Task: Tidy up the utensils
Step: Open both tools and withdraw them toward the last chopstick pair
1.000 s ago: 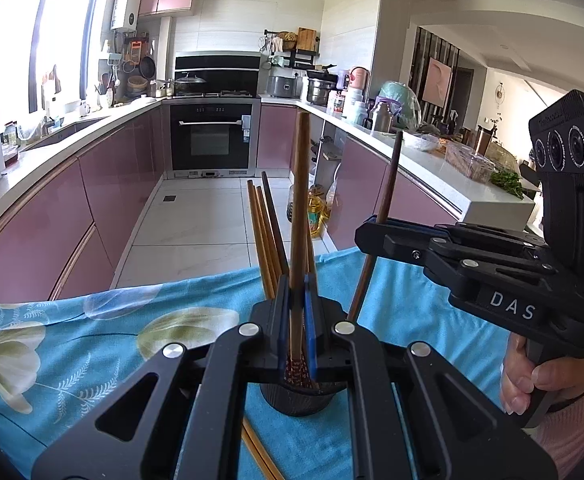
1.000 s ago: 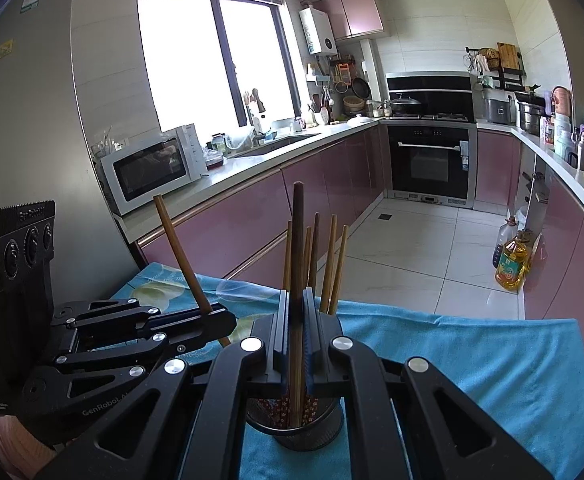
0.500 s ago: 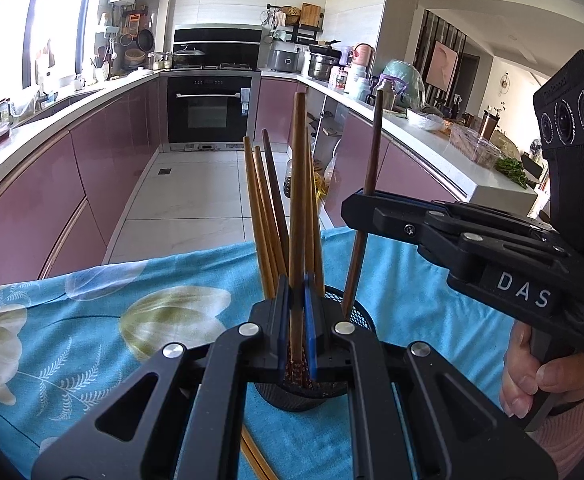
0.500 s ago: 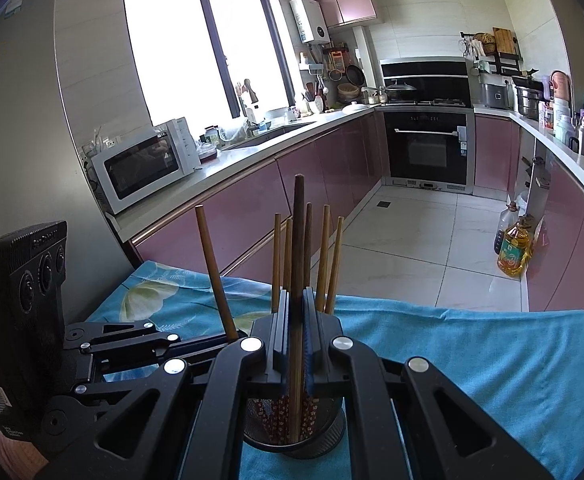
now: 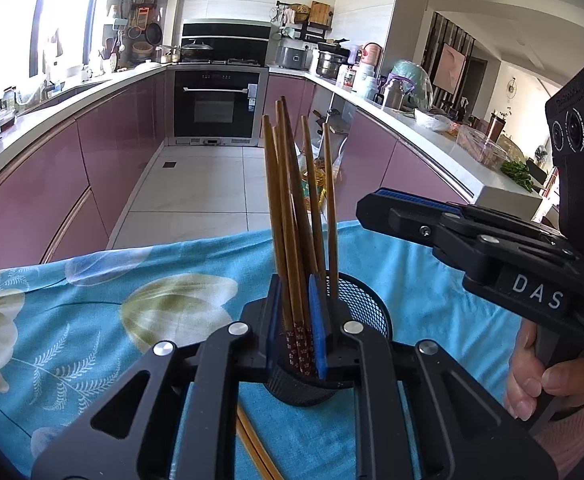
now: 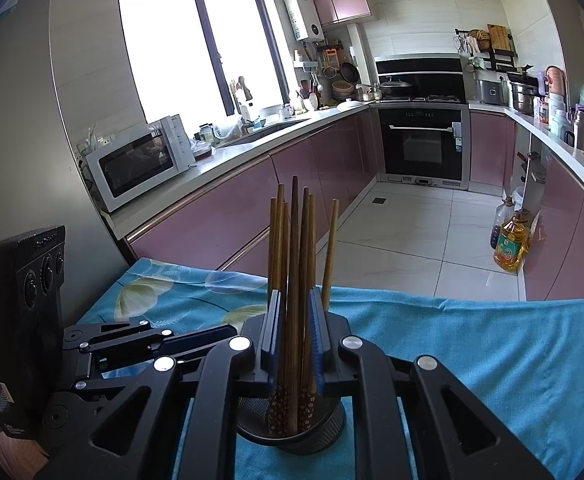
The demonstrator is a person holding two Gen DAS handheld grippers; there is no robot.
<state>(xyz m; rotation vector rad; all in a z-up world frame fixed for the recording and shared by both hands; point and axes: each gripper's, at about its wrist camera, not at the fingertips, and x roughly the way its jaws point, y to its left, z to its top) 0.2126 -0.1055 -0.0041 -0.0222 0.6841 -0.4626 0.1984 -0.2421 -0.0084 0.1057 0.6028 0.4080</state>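
Observation:
A black mesh cup [image 5: 365, 312] [image 6: 331, 420] stands on the blue flowered cloth [image 5: 92, 320] and holds several wooden chopsticks [image 5: 288, 200] [image 6: 293, 240] upright. My left gripper [image 5: 295, 284] sits just in front of the cup with its jaws opening. The chopsticks show through the narrow gap, and the blue pads do not press on them. My right gripper [image 6: 295, 294] hangs over the cup's near rim, jaws opening too, nothing pinched. From the side, the right gripper [image 5: 371, 200] and the left gripper [image 6: 228, 330] each carry nothing.
Two loose chopsticks [image 5: 252, 448] lie on the cloth under my left gripper. A hand [image 5: 531, 380] holds the right gripper's handle. The table's far edge drops to a tiled kitchen floor [image 6: 403, 232] between pink cabinets. Oil bottles [image 6: 509, 248] stand there.
One second ago each gripper was shut on a single upright chopstick over the cup. Both chopsticks now stand in the cup and both jaws have parted. The left gripper has sunk.

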